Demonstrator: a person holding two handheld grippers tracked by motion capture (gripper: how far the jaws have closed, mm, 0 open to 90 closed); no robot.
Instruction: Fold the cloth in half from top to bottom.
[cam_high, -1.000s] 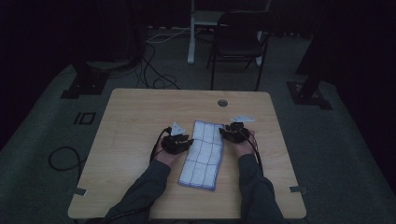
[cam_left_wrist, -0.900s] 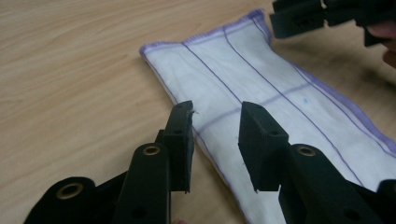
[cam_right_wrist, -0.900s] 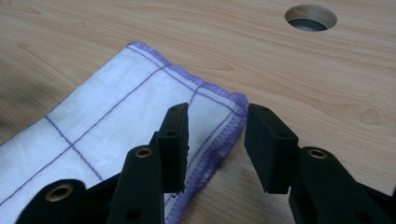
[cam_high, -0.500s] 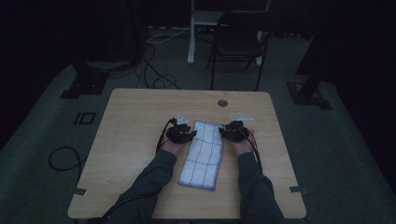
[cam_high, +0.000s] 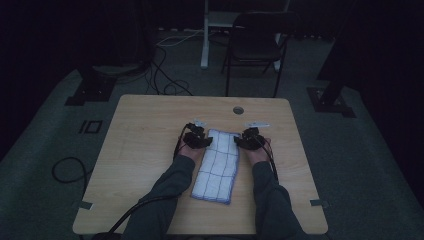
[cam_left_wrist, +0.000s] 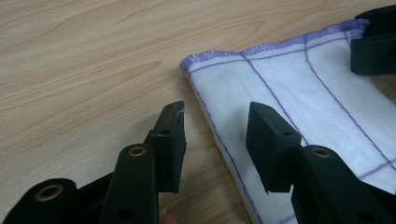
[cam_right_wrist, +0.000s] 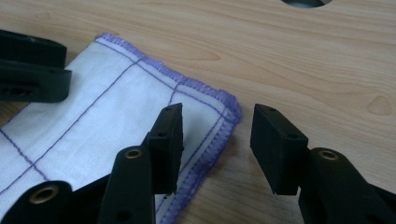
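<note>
Since a second ago you have moved both hands up the table (cam_high: 150, 150), from the middle of the folded white cloth (cam_high: 218, 167) to its far corners. Your left gripper (cam_left_wrist: 215, 140) is wide open, its jaws set either side of the cloth's purple-stitched edge, gripping nothing. Your right gripper (cam_right_wrist: 217, 140) is just as open, one jaw over the cloth's corner, the other over bare wood. The cloth lies flat between your forearms.

Left gripper (cam_high: 200, 140), right gripper (cam_high: 246, 139): jaws apart, forearms roughly parallel.
</note>
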